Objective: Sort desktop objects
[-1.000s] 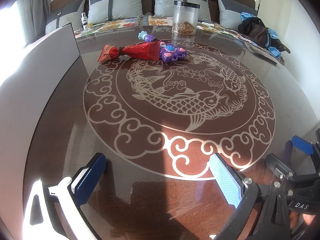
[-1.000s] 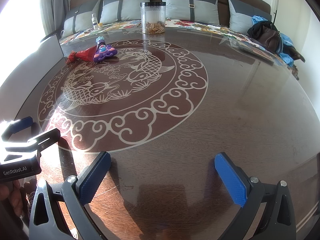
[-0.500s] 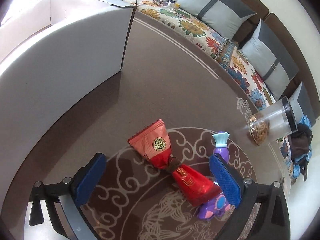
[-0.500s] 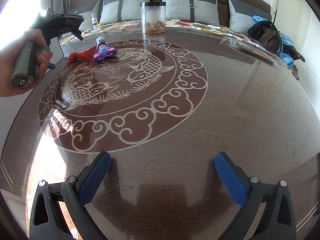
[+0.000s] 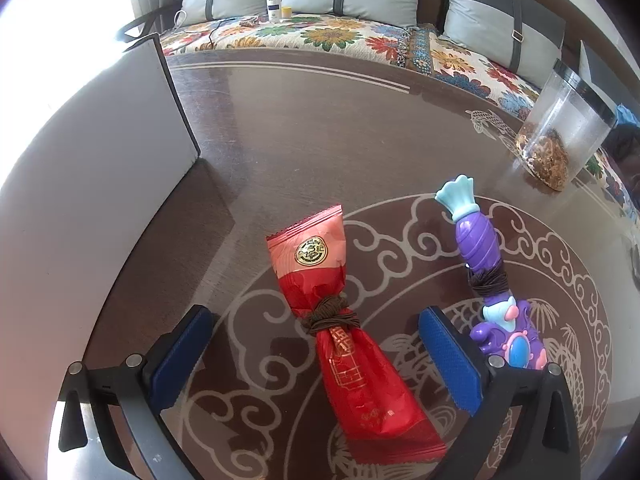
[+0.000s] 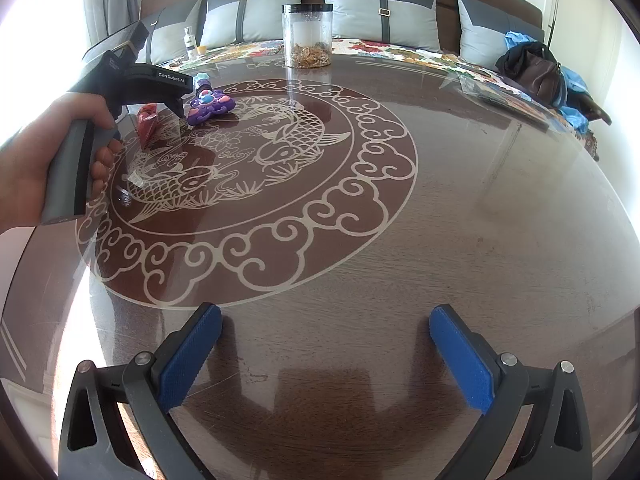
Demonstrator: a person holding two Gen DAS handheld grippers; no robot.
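Claw [image 5: 316, 356] now straddles red packet [image 5: 340, 320], closer.

Left wrist close above red packet [image 5: 344, 332]; right wrist farther back, sharing it [image 6: 147, 120].

The right claw [image 6: 326, 354] hovers low over the dark counter [image 6: 460, 216], its blue pads spread wide with only bare wood between them. Far ahead and to its left, a hand [image 6: 36, 160] holds the left claw [image 6: 176, 104] above a red packet [image 6: 146, 120], with a purple toy [image 6: 210, 106] just right of it. Straight ahead, well beyond, a clear jar [image 6: 307, 36] stands upright near the counter's far edge
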